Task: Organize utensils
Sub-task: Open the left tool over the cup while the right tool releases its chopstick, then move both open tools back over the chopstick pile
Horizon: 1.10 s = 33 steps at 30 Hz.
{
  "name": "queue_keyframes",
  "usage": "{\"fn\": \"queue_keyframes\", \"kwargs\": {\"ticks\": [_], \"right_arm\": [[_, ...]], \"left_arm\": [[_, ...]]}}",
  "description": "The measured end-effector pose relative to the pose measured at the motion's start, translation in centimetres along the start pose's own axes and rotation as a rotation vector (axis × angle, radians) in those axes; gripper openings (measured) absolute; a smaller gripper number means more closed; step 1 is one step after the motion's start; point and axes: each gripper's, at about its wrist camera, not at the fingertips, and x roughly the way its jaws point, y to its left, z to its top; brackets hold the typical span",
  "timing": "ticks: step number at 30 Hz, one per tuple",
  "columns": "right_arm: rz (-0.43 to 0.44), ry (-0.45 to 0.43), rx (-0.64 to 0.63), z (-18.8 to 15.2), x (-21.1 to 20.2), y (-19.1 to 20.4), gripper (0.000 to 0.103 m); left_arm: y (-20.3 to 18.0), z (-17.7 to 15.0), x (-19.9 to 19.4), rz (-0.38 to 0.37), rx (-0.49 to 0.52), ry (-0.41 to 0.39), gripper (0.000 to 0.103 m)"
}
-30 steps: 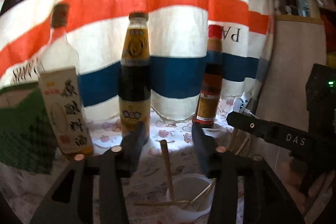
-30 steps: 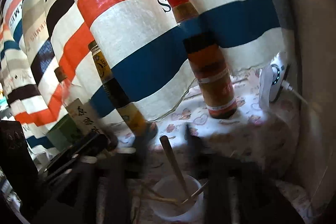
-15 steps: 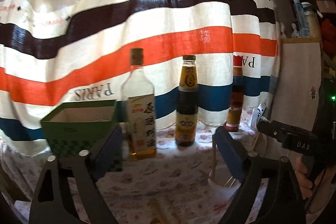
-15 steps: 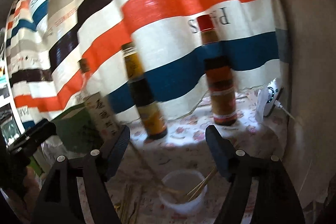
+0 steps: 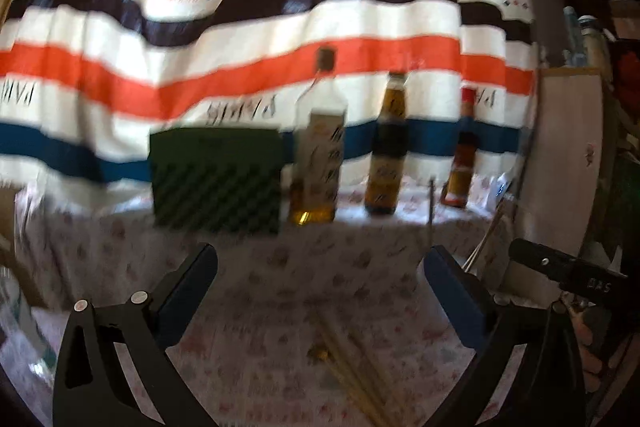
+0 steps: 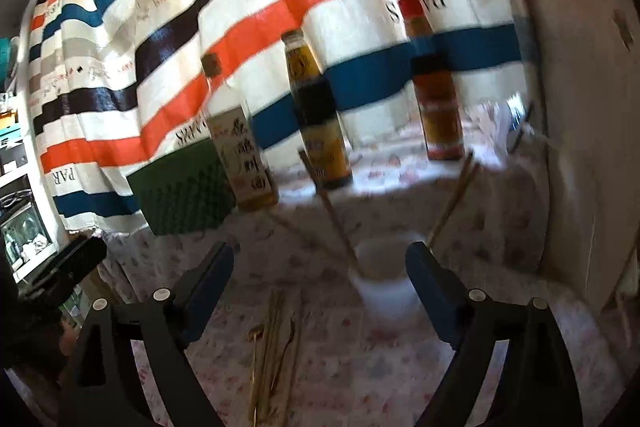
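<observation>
A white cup [image 6: 384,283] stands on the floral tablecloth and holds several wooden chopsticks [image 6: 340,227] that lean out of it. More chopsticks and a small gold utensil [image 6: 276,339] lie flat on the cloth to the cup's left; they also show in the left wrist view [image 5: 356,367]. My right gripper [image 6: 320,275] is open and empty, raised just short of the cup. My left gripper [image 5: 320,279] is open and empty above the loose chopsticks. The right gripper's body [image 5: 572,275] shows at the left wrist view's right edge.
Three bottles stand in a row at the back: a clear one [image 6: 240,147], a dark sauce one [image 6: 316,115] and a red-capped one [image 6: 436,95]. A green box [image 6: 184,187] stands to their left. A striped curtain hangs behind. A white wall [image 6: 580,107] is on the right.
Both grippers have opened wide and pulled back and up from the cup. The views now take in the whole table, the green box and the loose chopsticks.
</observation>
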Motion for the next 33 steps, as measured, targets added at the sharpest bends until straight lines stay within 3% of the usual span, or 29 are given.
{"fn": "queue_keyframes", "kwargs": {"ticks": [9, 15, 20, 26, 30, 33], "right_arm": [[-0.028, 0.065, -0.037, -4.3, 3.2, 1.5, 0.089], [-0.054, 0.100, -0.066, -6.4, 4.3, 1.6, 0.089], [-0.066, 0.133, -0.042, -7.1, 4.9, 1.4, 0.089], [-0.078, 0.163, 0.002, -7.4, 5.3, 0.5, 0.090], [-0.112, 0.172, -0.016, -7.5, 5.8, 0.3, 0.090], [-0.107, 0.184, -0.019, -7.5, 5.9, 0.4, 0.090]], "left_arm": [[3.0, -4.3, 0.7, 0.090, -0.032, 0.046, 0.103], [4.4, -4.9, 1.5, 0.045, -0.116, 0.101, 0.103], [4.3, -6.3, 2.5, 0.178, -0.113, 0.095, 0.103], [3.6, -6.8, 2.8, 0.165, -0.079, 0.126, 0.103], [4.4, -6.4, 2.5, 0.106, -0.148, 0.136, 0.103], [4.6, -6.5, 2.9, 0.101, -0.161, 0.159, 0.103]]}}
